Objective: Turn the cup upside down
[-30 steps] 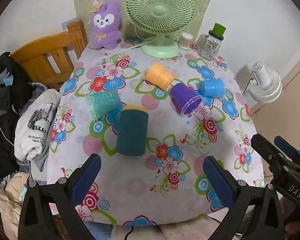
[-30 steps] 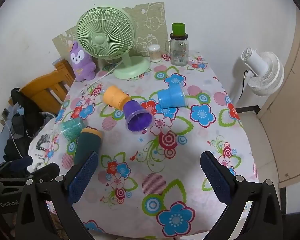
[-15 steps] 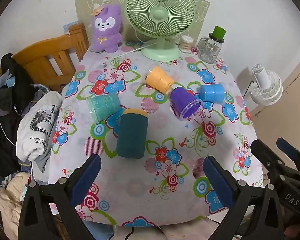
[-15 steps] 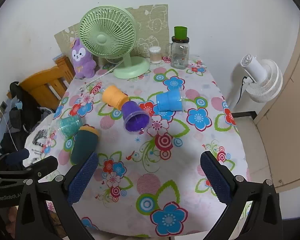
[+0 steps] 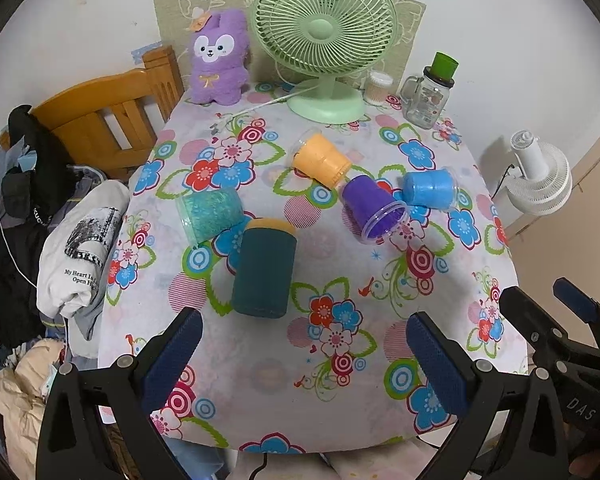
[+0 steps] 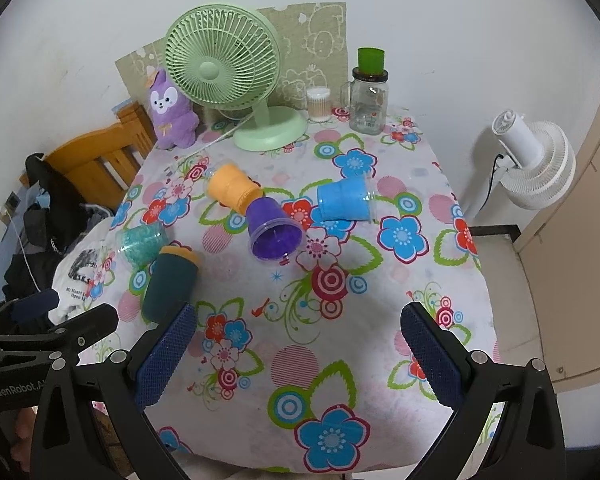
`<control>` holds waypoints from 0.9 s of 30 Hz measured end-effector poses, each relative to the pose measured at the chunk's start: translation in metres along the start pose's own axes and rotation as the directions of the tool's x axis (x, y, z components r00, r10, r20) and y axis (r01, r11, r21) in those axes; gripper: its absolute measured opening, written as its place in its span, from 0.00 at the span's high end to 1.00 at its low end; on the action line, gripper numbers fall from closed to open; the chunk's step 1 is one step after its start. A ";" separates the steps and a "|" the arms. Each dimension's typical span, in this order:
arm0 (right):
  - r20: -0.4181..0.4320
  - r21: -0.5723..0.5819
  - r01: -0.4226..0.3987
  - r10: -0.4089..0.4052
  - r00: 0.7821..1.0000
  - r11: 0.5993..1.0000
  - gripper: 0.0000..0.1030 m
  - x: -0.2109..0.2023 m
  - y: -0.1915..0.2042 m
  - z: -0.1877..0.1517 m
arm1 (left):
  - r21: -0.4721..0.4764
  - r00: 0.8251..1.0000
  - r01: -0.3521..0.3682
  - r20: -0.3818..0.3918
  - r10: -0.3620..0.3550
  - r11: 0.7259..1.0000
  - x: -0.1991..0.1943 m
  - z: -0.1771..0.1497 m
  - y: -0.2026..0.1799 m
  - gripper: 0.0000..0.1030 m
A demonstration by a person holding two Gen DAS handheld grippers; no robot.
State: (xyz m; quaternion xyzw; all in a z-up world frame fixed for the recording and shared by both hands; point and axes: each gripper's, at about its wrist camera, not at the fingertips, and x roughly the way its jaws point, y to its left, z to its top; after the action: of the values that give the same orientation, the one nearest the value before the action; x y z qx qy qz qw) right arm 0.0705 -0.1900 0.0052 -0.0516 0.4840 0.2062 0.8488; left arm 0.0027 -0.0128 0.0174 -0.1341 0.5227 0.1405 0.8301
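Five cups lay tipped on floral tabletop (image 5: 340,384): teal (image 5: 209,213), dark green (image 5: 265,273), orange (image 5: 322,160), purple (image 5: 374,209), blue (image 5: 430,190). Both grippers, left (image 5: 302,356) and right (image 6: 298,354), hovered at near edge, fingers apart, empty. Green fan (image 5: 324,36), plush (image 5: 219,58), jar (image 5: 430,88) behind.

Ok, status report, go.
Both grippers, left and right, open, empty, hovering at the near edge. Five cups on their sides, none flipped; dark teal cup nearest the left gripper. Nothing in the way.

Five tipped cups (image 5: 374,208), two fans (image 5: 320,36), one plush (image 5: 218,58), one jar (image 5: 426,96).
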 end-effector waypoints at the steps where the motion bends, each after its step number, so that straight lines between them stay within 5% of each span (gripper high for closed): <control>1: -0.004 0.001 -0.001 0.001 1.000 1.000 0.00 0.001 -0.001 0.001 | -0.002 1.000 -0.004 -0.001 0.004 1.000 0.000 0.000 -0.001 0.00; 19: -0.023 -0.057 -0.026 0.024 0.999 0.998 0.00 0.011 -0.013 0.021 | -0.044 0.999 -0.048 0.001 0.048 0.998 0.010 0.010 -0.019 0.00; 27: -0.063 -0.102 -0.066 0.060 0.996 0.993 0.00 0.027 0.009 0.043 | -0.087 0.996 -0.080 -0.057 0.075 0.993 0.025 0.021 -0.002 0.00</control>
State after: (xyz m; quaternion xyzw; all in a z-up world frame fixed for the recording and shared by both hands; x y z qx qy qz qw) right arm 0.1137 -0.1617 0.0064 -0.0867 0.4993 0.2561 0.8231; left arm 0.0311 -0.0045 0.0042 -0.1542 0.5428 0.1922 0.8029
